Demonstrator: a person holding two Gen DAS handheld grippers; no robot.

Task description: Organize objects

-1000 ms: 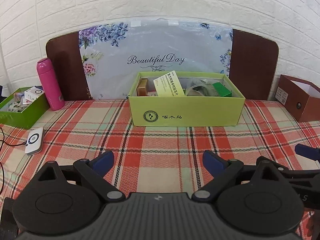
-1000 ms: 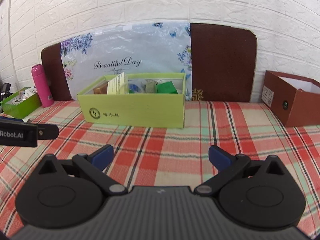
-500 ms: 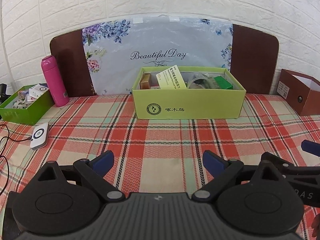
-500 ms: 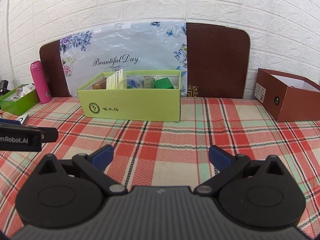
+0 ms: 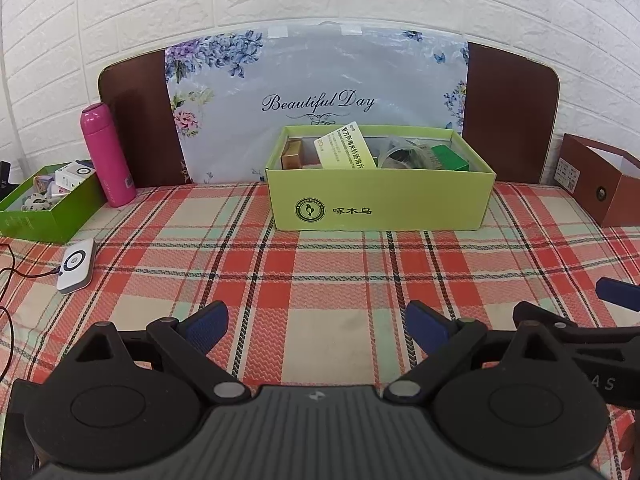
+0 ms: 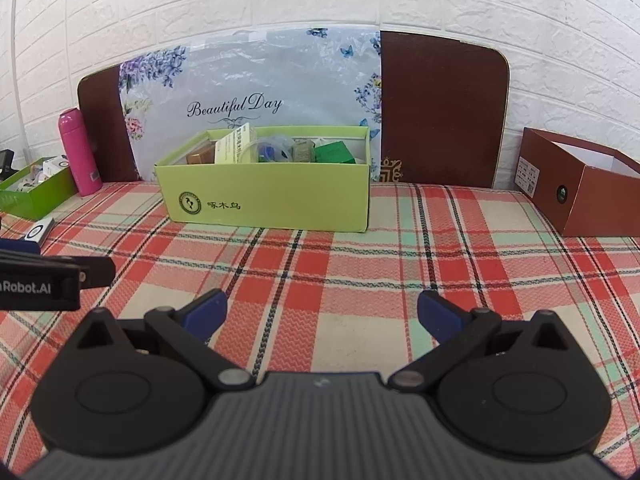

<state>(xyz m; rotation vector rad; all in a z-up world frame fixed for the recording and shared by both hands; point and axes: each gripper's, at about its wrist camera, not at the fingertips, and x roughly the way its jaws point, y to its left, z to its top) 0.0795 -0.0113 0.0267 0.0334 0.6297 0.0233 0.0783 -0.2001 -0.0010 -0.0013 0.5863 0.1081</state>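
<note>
A light green cardboard box (image 5: 380,204) (image 6: 264,196) stands at the back of the plaid-covered table, filled with small packages: a white-green leaflet box (image 5: 347,148), a brown box (image 5: 294,154), a clear bag and a dark green box (image 5: 450,158). My left gripper (image 5: 318,326) hovers low over the cloth in front of it, open and empty. My right gripper (image 6: 322,314) is likewise open and empty, to the right of the left one and in front of the box's right end. A brown open box (image 6: 580,192) (image 5: 600,184) sits at the far right.
A darker green tray (image 5: 44,208) (image 6: 36,192) with small items sits at the far left beside a pink bottle (image 5: 106,156) (image 6: 78,152). A white device with a cable (image 5: 76,266) lies on the cloth. A floral "Beautiful Day" board (image 5: 316,100) leans on the brick wall.
Both grippers have pulled back and risen slightly, so the green box looks smaller and farther. Their fingers stay open and nothing was picked up.
</note>
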